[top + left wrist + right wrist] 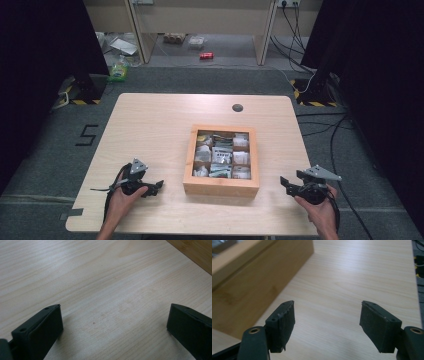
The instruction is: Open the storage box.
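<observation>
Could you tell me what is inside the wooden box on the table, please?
The wooden box is split into small compartments holding pale packets, apparently sachets. Their print is too small to read, and anything beneath the top packets is covered.

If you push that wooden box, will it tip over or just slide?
The wooden box is wide, low and flat on the table, so it would probably slide, not tip. The small packets in its compartments look light and might shift a little.

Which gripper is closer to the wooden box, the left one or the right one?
Left, by a little. The left gripper points at the box from its left; the right gripper sits slightly farther off on its right. Both are open, empty.
</observation>
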The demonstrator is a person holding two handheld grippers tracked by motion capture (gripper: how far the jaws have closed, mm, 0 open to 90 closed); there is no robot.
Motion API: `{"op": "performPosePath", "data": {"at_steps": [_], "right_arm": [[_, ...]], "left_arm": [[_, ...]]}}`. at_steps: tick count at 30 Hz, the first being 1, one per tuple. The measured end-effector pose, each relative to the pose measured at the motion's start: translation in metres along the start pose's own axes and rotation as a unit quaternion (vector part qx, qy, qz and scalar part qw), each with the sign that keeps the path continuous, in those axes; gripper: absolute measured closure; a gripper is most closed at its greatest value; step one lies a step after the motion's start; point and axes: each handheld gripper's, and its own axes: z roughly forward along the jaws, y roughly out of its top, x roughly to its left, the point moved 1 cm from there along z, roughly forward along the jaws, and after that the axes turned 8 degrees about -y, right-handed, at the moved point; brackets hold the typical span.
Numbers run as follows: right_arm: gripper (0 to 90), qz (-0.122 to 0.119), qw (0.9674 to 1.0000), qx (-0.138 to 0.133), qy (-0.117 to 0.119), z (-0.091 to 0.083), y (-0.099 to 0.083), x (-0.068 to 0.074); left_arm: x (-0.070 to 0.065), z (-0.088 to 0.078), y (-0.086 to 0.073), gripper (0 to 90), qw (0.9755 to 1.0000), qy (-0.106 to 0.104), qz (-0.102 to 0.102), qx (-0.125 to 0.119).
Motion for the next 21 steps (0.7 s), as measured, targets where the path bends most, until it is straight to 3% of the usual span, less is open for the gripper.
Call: {"op": "performPosePath", "data": {"at_steps": [7, 15, 21], "right_arm": [[31.1, -0.021, 0.9991, -0.011, 0.035, -0.014, 0.005, 0.032], [34.7, -0.023, 0.9978, -0.011, 0.062, -0.017, 0.003, 0.045], [38.5, -0.045, 0.995, -0.006, 0.089, -0.019, -0.002, 0.057]], "left_arm": [[0.0, 0.0, 0.0, 0.0, 1.0, -0.001, 0.0, 0.0], [0.0, 0.0, 0.0, 0.0, 1.0, -0.001, 0.0, 0.0], [0.0, 0.0, 0.0, 0.0, 1.0, -0.001, 0.0, -0.001]]}}
